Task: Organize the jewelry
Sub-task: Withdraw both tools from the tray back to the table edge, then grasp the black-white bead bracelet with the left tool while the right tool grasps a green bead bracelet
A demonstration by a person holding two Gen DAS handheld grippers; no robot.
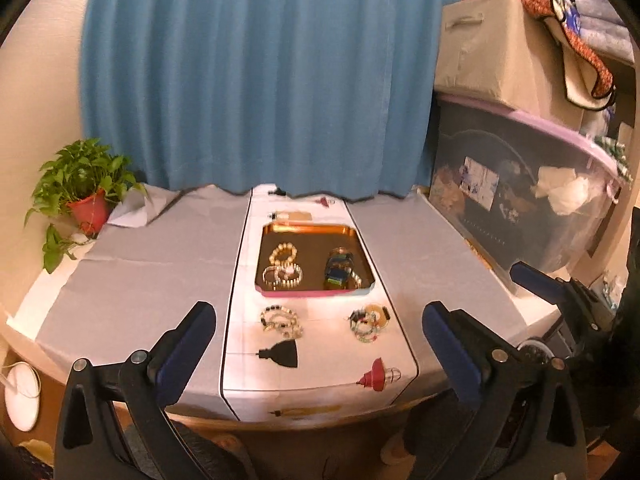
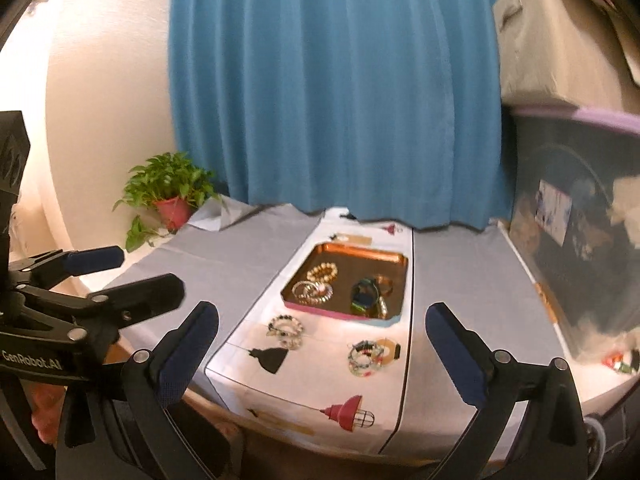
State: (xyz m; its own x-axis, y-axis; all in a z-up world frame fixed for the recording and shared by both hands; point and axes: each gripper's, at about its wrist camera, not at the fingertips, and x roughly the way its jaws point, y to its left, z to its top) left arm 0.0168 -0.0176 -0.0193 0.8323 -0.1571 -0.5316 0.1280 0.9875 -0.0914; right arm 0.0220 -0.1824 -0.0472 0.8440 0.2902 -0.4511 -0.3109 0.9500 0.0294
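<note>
A copper tray (image 1: 312,227) (image 2: 360,246) with a pink front rim lies on a white runner in the middle of the table. It holds pearl and silver bracelets (image 1: 283,264) and blue-green bangles (image 1: 340,270). On the runner in front of the tray lie two small heaps: black-and-pearl beads (image 1: 280,320) (image 2: 286,330) to the left, colourful bracelets (image 1: 368,322) (image 2: 370,354) to the right. My left gripper (image 1: 318,312) and right gripper (image 2: 320,314) hover side by side above the near table edge. Both stand wide open with nothing between the fingers, well short of the heaps.
A potted plant (image 1: 86,192) stands at the back left corner. A blue curtain (image 1: 256,80) hangs behind the table. A dark storage bin (image 1: 520,192) with a cardboard box (image 1: 488,40) on top lines the right side. Lamp prints decorate the runner (image 1: 320,384).
</note>
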